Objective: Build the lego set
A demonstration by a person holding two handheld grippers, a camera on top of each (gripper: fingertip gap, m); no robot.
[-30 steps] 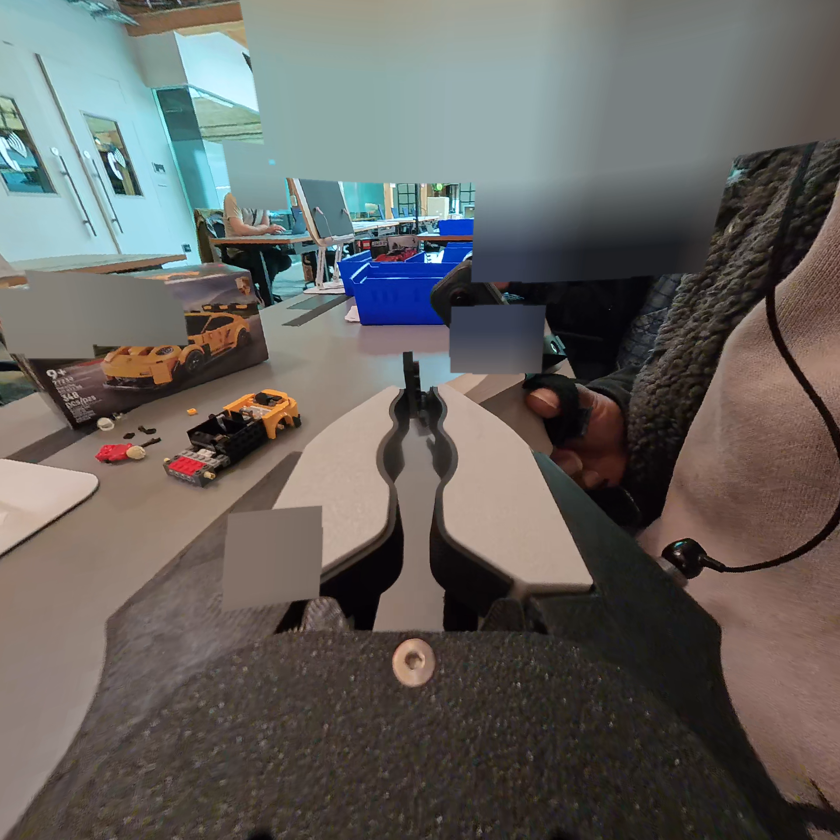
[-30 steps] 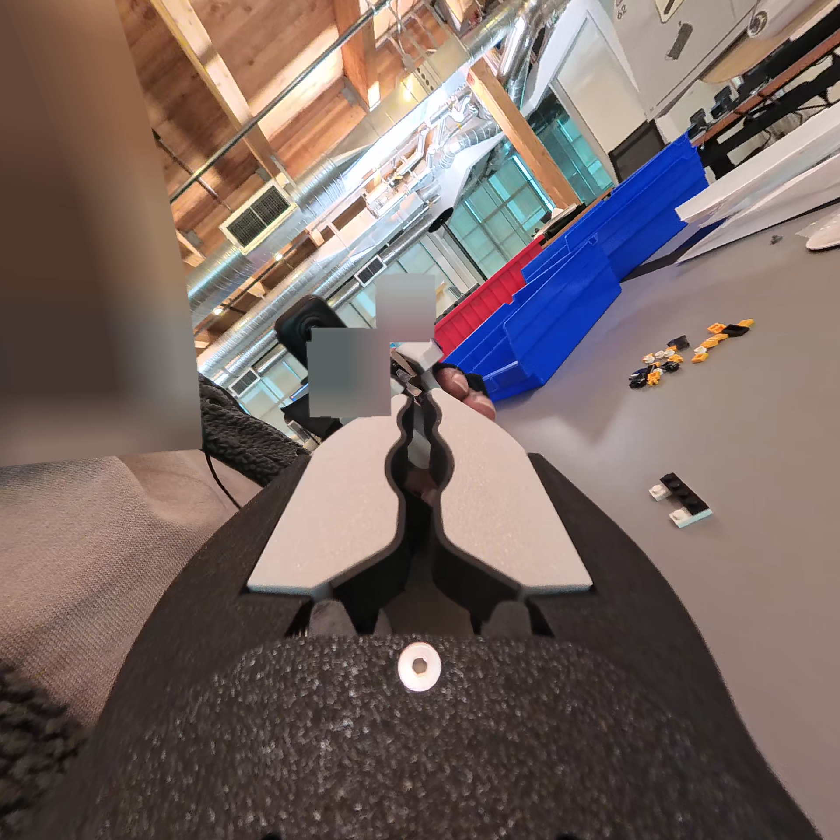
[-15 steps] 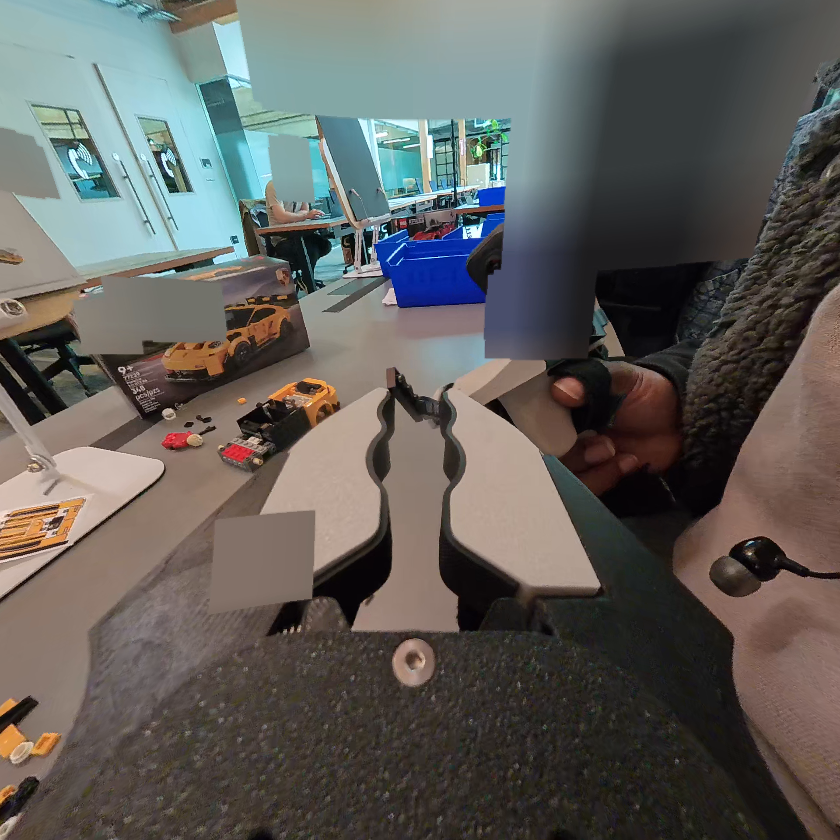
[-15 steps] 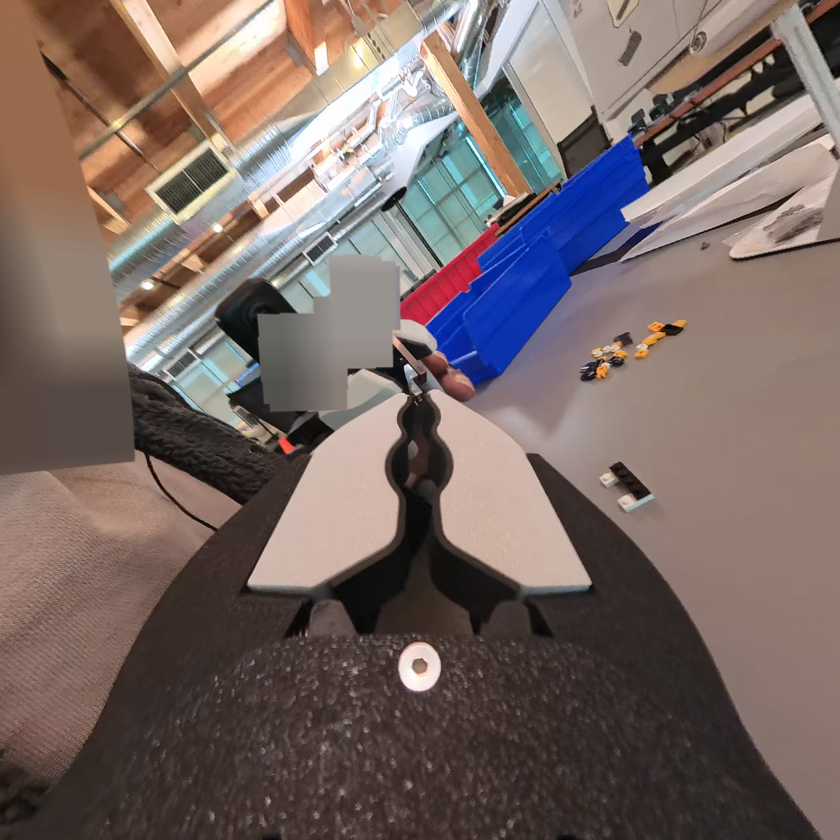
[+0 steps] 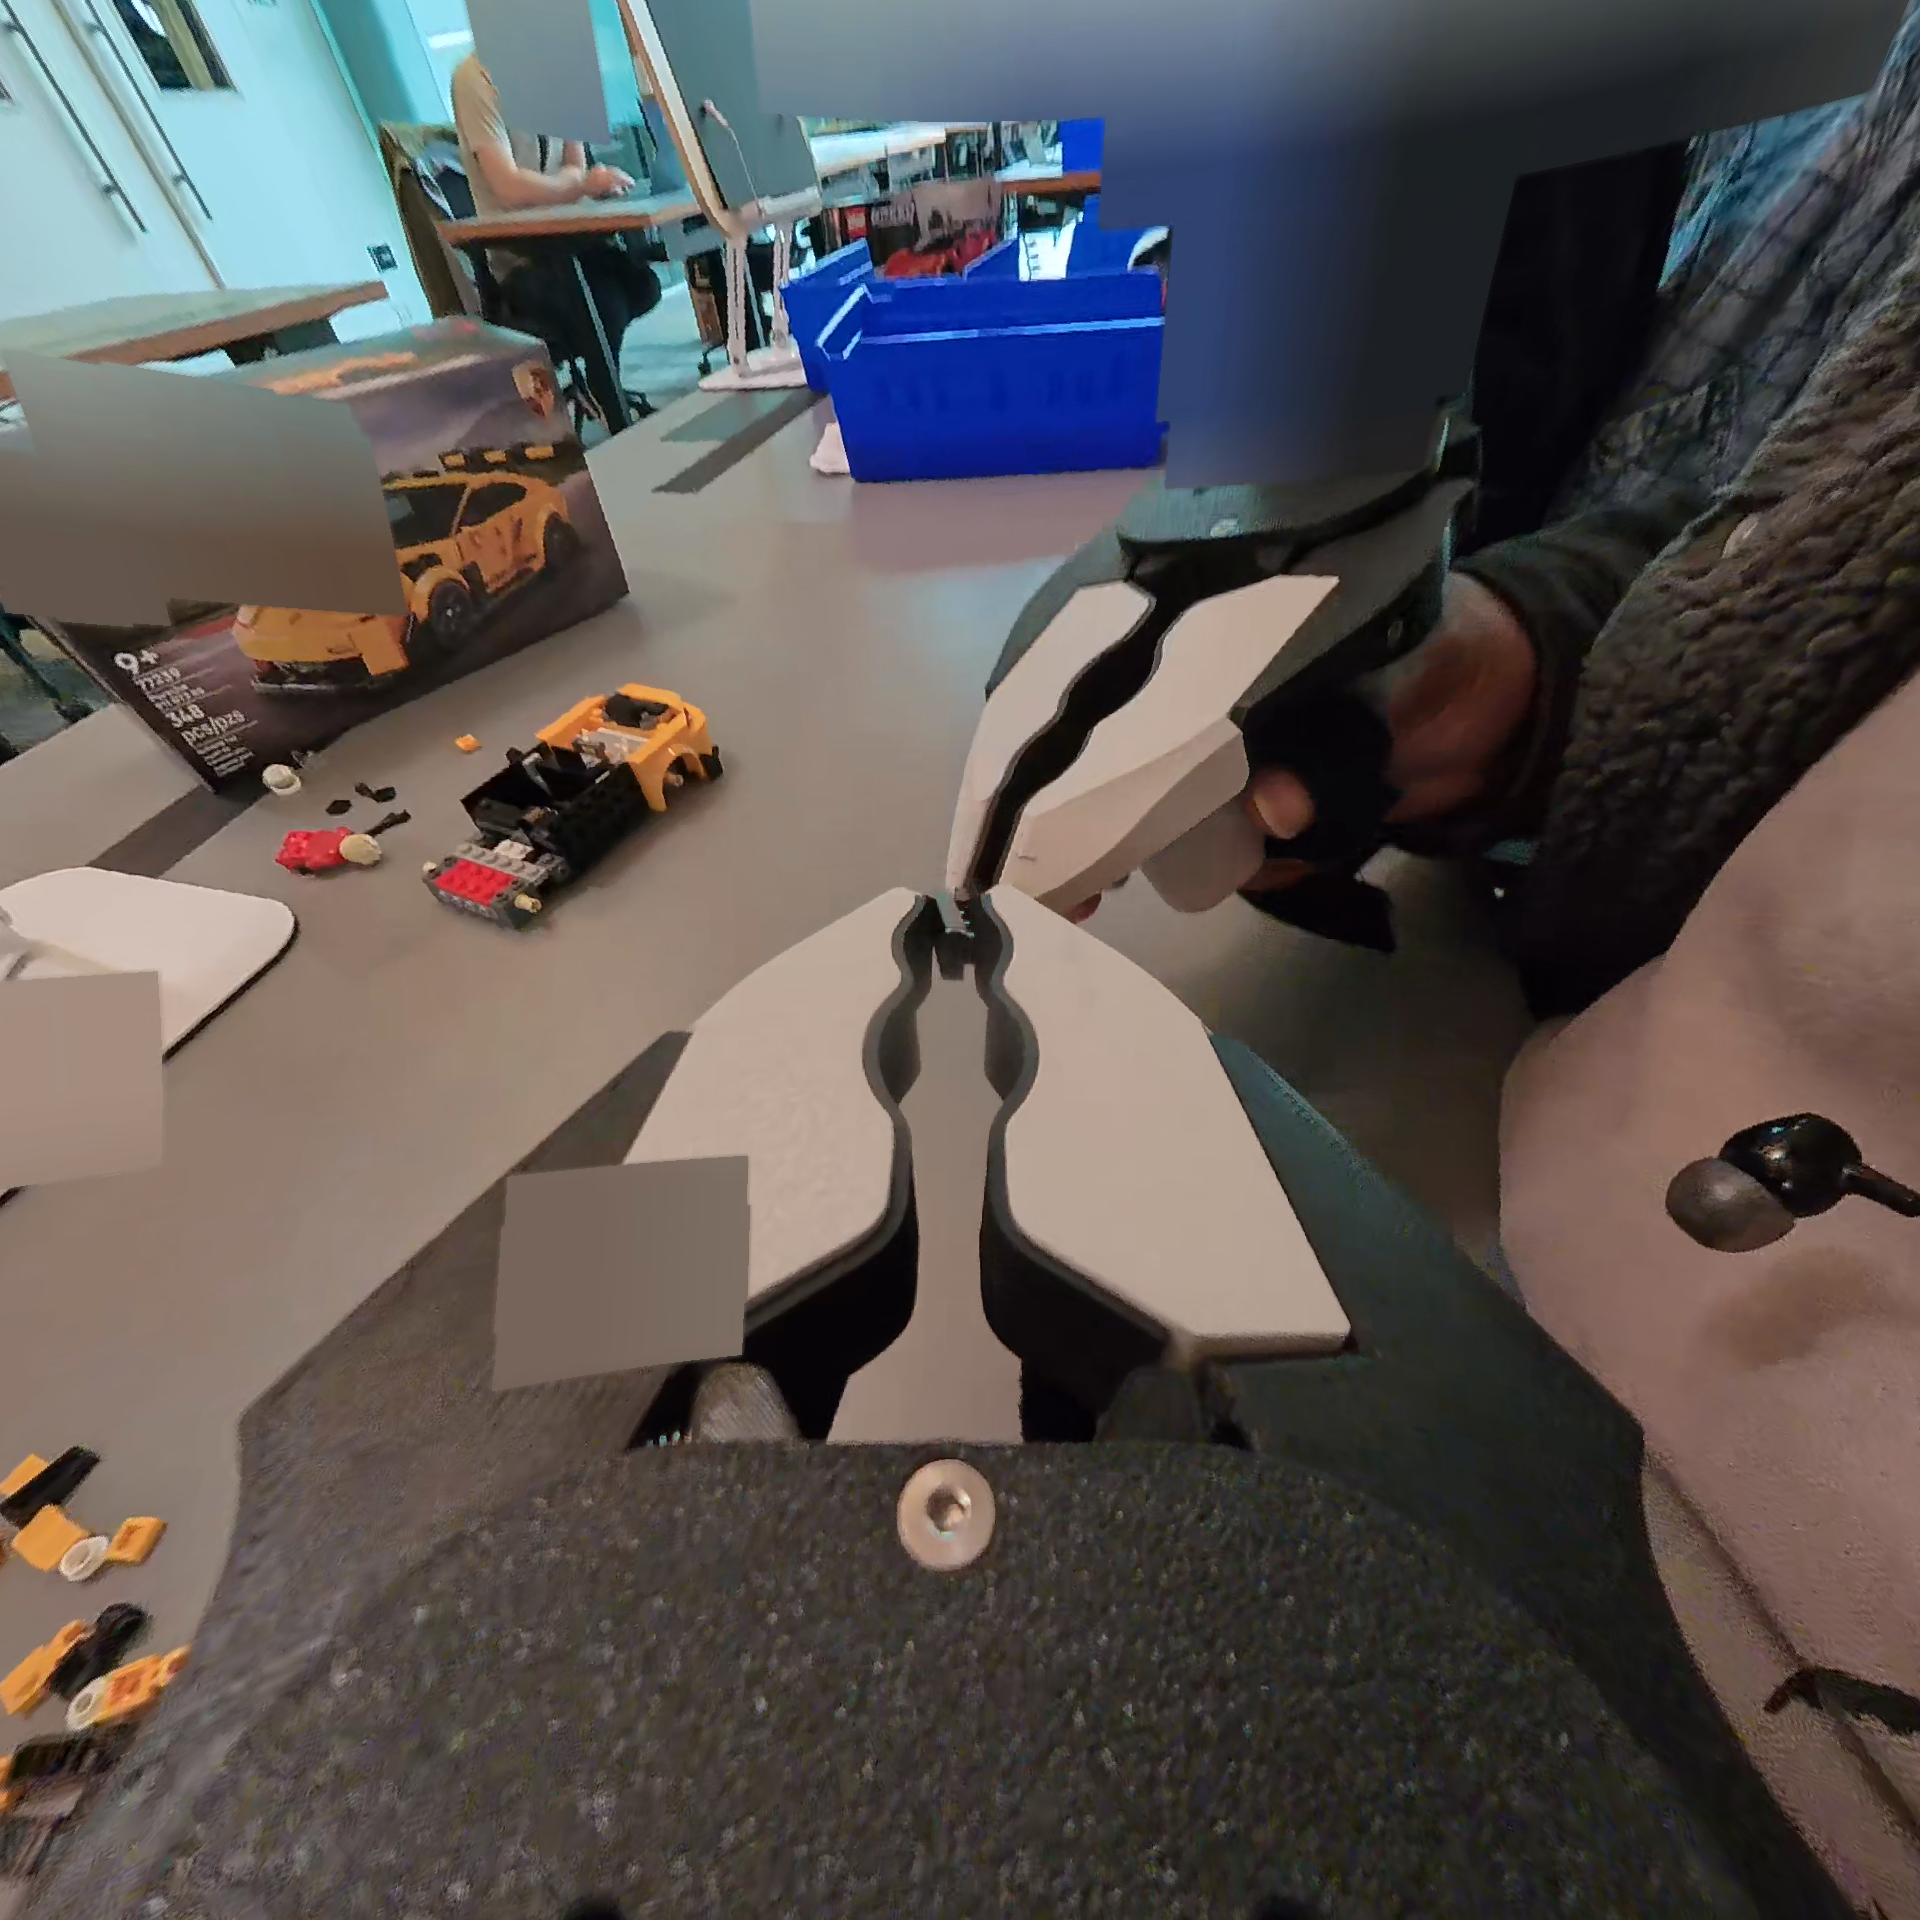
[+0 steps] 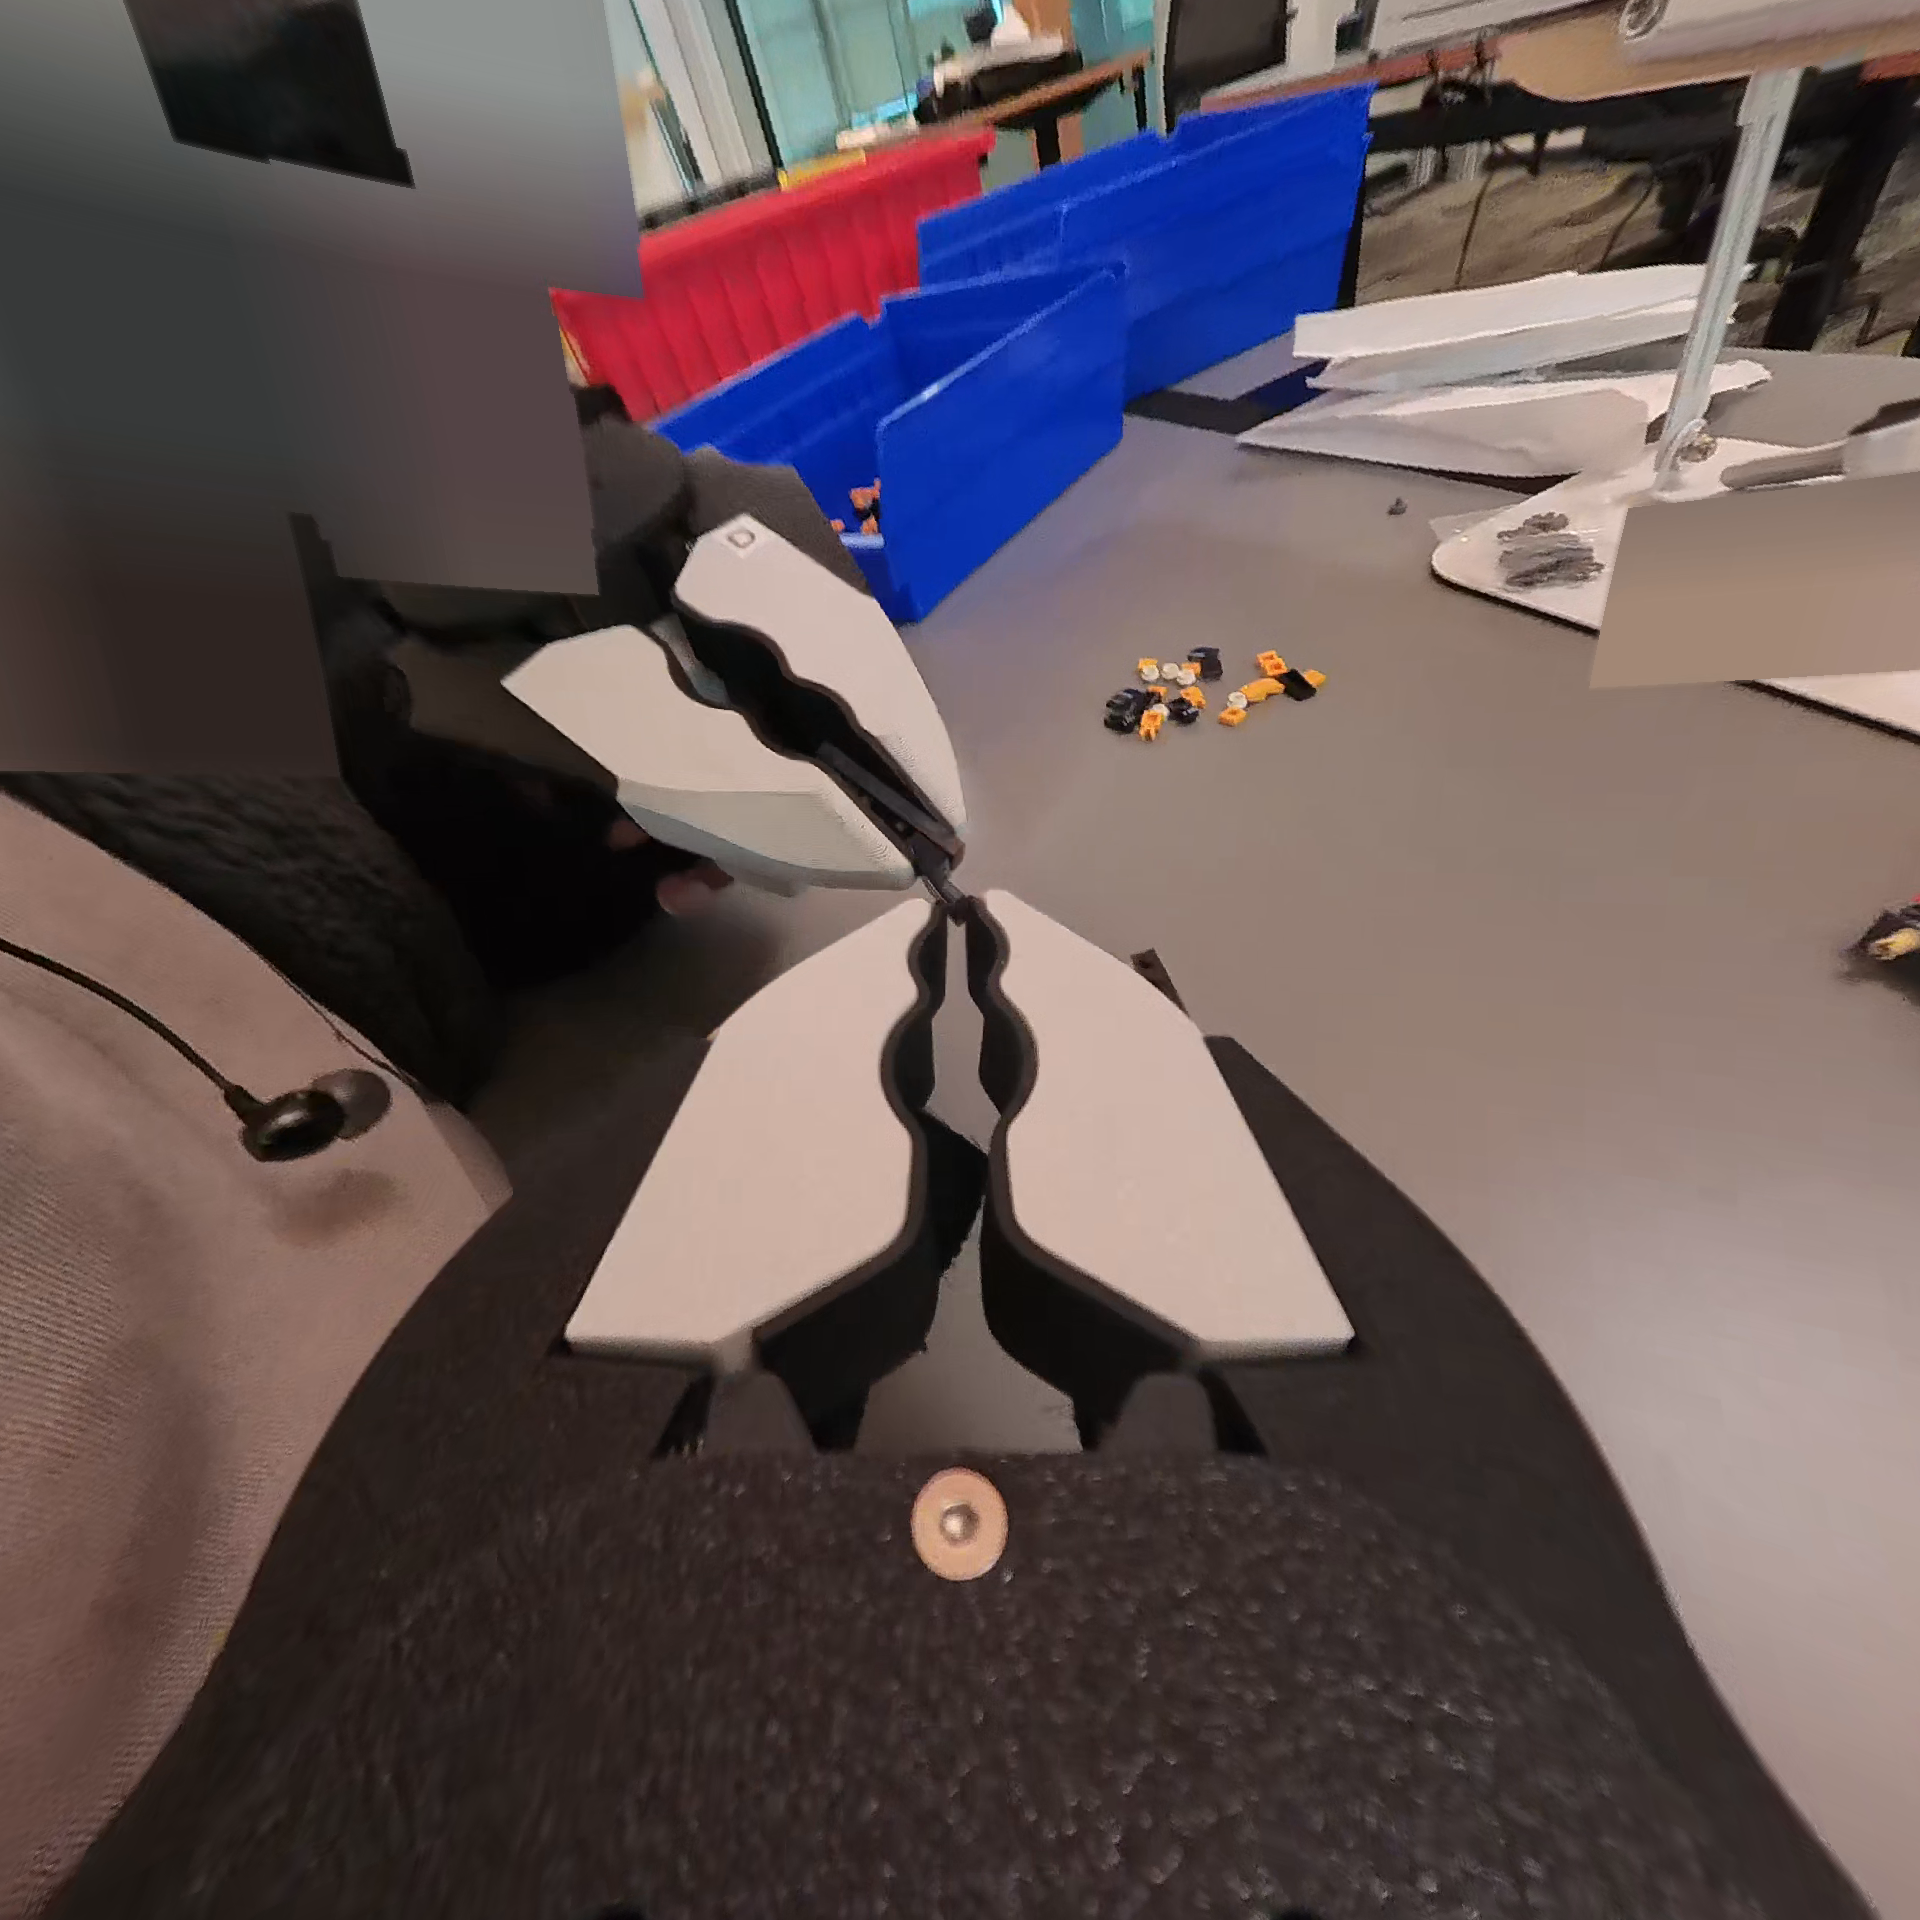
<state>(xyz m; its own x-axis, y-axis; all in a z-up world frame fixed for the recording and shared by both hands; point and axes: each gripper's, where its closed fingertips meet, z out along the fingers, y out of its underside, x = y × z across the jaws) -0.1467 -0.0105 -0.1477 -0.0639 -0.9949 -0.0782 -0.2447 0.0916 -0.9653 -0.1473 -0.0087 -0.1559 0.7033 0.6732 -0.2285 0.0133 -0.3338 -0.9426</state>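
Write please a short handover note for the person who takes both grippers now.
Left gripper: jaws shut on a small black piece, held above the table.
Right gripper: jaws shut, tip to tip with the left, seemingly on the same piece.
Partly built car lies beside the box; loose pieces wait on the table.
Left to do: fit this piece, finish the car.

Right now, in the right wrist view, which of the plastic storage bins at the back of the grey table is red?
The ribbed red plastic bin, farthest back on the left; the other bins are blue.
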